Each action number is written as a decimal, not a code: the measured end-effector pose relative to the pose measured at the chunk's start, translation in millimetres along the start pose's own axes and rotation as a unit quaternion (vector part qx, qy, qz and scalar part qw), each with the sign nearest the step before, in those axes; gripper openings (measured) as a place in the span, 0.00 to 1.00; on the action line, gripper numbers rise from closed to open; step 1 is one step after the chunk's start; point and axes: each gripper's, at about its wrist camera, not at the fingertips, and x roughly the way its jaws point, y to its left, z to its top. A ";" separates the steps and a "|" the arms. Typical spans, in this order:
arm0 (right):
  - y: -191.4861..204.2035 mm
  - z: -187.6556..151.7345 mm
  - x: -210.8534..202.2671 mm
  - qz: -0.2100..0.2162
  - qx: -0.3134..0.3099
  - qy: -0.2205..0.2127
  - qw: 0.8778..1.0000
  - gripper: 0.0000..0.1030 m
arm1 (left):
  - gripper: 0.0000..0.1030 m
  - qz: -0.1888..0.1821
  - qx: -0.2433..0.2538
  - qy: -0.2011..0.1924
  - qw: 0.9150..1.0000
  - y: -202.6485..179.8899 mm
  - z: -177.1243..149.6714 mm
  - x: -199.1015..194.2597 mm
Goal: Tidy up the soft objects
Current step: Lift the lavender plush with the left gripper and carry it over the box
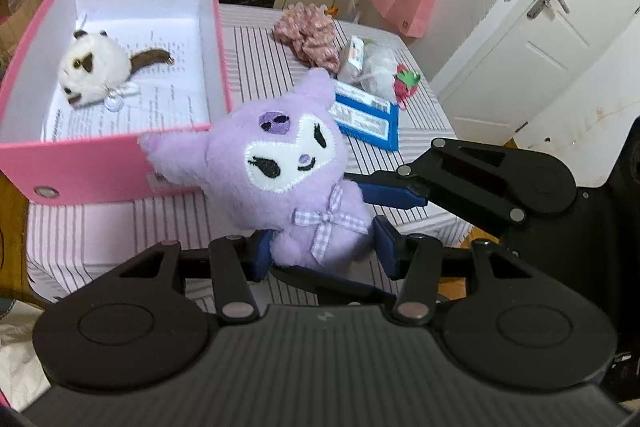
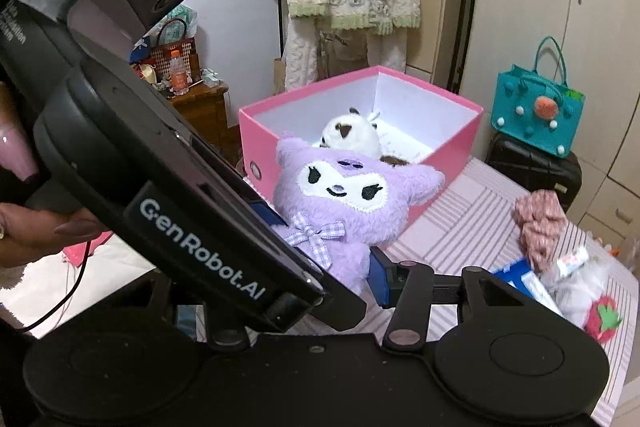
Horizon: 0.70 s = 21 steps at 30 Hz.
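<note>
A purple plush doll [image 1: 296, 179] with a white embroidered face and a checked bow was held in the air just in front of a pink box [image 1: 100, 163], above a striped bed cover [image 1: 280, 67]; both tongs gripped it low on its body; the left tongs [image 1: 324, 251] pressed their blue pads into the fluff on either side below the bow; the right tongs [image 2: 340, 251] also held it, one blue pad showing at the doll's lower edge and the other hidden behind the left device, so their closing on it could only be judged from the one pad against the fur; one ear of the doll overlapped the near wall of the box in the left wrist view, and whether it touched could not be told; inside the box a white and brown plush animal [image 1: 90, 67] already lay on printed sheets; to do this step well, the doll would likely need to be carried clear over the near wall, lowered beside the animal rather than on top of it, and both tongs opened together so it dropped flat; a pink scrunchie [image 1: 310, 35], a blue packet [image 1: 366, 119] and a red felt strawberry [image 1: 406, 85] waited farther along the bed; the left device read "GenRobot.AI" in white; the packet's print and the sheets' text were too small to read.
</note>
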 end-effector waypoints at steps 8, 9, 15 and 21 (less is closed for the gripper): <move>-11.3 33.8 16.3 0.001 -0.010 -0.016 1.000 0.54 | 0.48 -0.018 -0.007 -0.042 0.999 30.9 30.6 -14.4; -13.6 37.4 19.0 0.000 -0.011 -0.019 1.000 0.54 | 0.48 -0.023 -0.014 -0.053 0.998 37.9 34.3 -15.6; -34.3 59.6 46.6 0.009 0.008 -0.024 1.000 0.54 | 0.48 -0.027 -0.020 -0.075 0.997 63.7 57.5 -9.0; -56.3 83.8 77.9 0.013 0.013 -0.021 1.000 0.54 | 0.48 -0.023 -0.043 -0.091 0.995 91.0 91.7 4.0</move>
